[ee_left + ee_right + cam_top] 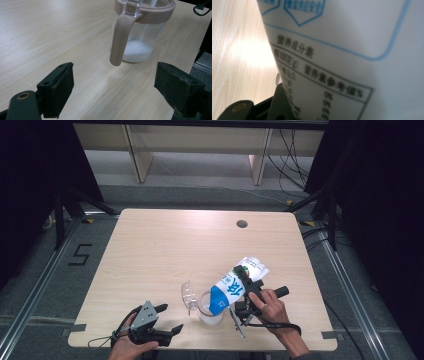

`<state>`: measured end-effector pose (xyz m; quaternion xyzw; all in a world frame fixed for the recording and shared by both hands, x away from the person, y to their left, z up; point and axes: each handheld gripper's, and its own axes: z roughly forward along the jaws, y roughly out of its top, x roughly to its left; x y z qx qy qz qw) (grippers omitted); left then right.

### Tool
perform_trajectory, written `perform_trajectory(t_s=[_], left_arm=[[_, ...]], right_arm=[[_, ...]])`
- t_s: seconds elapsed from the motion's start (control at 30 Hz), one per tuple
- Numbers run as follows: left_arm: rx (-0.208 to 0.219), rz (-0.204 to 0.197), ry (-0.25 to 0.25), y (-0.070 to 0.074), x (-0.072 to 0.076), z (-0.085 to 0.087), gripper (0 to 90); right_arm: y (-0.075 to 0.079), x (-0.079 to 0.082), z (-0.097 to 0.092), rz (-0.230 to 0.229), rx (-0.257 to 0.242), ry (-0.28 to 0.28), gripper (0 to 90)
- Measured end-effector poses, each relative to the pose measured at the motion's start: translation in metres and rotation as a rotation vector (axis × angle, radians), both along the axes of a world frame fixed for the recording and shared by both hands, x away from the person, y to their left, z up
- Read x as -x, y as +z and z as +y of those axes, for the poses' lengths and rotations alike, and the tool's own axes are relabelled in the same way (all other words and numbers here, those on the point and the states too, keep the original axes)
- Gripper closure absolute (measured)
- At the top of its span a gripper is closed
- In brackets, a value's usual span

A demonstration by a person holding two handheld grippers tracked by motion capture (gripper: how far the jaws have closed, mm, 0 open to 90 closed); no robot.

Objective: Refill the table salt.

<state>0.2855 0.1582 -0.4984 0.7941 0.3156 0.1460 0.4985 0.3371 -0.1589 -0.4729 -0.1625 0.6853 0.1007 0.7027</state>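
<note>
Wooden table beneath jug, bag

High view looked down on pale wooden table | left gripper view faced clear beige-rimmed jug, also overhead | right gripper view pressed against white printed bag

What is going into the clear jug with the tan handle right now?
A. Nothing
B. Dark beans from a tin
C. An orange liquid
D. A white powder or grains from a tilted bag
D: the right tongs tip the blue-and-white bag over the jug, and a white heap lies on its bottom.
</note>
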Motion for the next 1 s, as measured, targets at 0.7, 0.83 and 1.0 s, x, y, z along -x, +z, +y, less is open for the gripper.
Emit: perform_trajectory(t_s=[0.7, 0.83, 1.0], left_arm=[[0.019, 0.016, 0.012, -0.0007, 0.0007, -0.0012, 15.4], [0.019, 0.015, 0.011, -0.0007, 0.0007, -0.0011, 15.4], [0.018, 0.016, 0.011, -0.0006, 0.0008, -0.0010, 15.3]], right_arm=[[-0.0007, 0.0015, -0.0004, 0.006, -0.008, -0.016, 58.9], [0.0004, 0.0009, -0.0002, -0.001, 0.003, -0.006, 59.2], [0.0006, 0.0010, -0.0002, -0.010, 0.003, -0.001, 59.5]])
